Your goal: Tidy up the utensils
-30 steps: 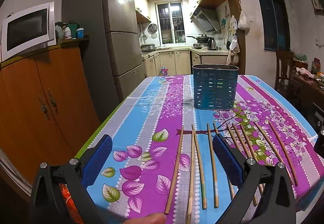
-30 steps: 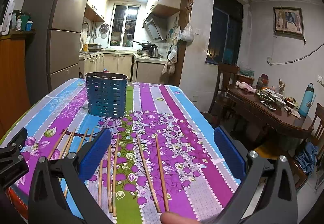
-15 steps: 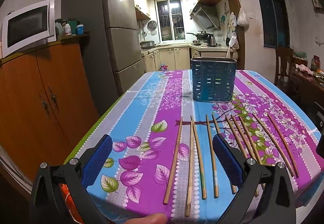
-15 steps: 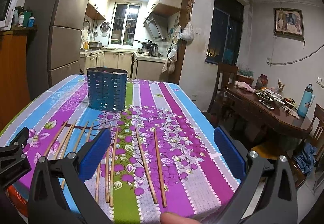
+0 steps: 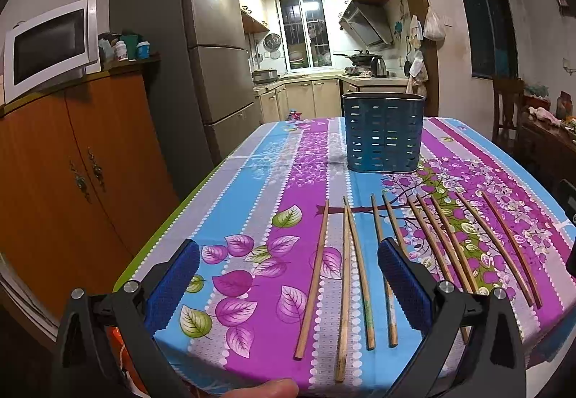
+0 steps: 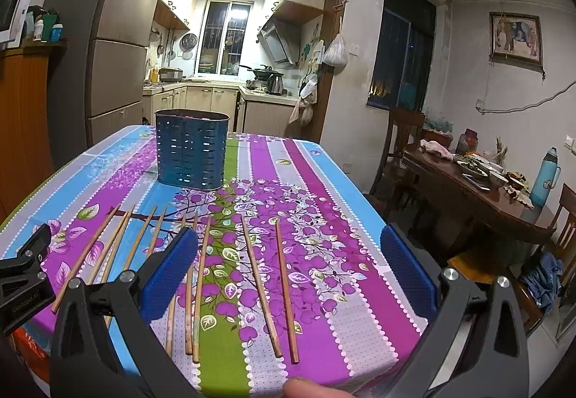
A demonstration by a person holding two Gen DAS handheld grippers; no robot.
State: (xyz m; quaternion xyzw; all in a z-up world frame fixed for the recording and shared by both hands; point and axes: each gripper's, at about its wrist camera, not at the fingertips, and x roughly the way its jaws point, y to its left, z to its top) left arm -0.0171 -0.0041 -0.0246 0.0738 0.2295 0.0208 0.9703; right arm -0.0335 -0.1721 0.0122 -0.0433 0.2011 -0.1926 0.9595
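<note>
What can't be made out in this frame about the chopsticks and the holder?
- Blue holder: its inside is hidden by its own wall in both views, so any contents are unknown.
- Chopsticks: the left gripper's right finger covers some in the left view; the right gripper's left finger does so in the right view.

We see ten bare wooden chopsticks (image 5: pixel 374 272) lying flat on the tablecloth near the front edge, side by side and running roughly from near to far, fanning slightly apart. Some near ends look stained greenish. Beyond them, well apart, stands the dark blue utensil holder (image 5: pixel 382 132), upright, oval, its wall pierced with rows of slots.
</note>
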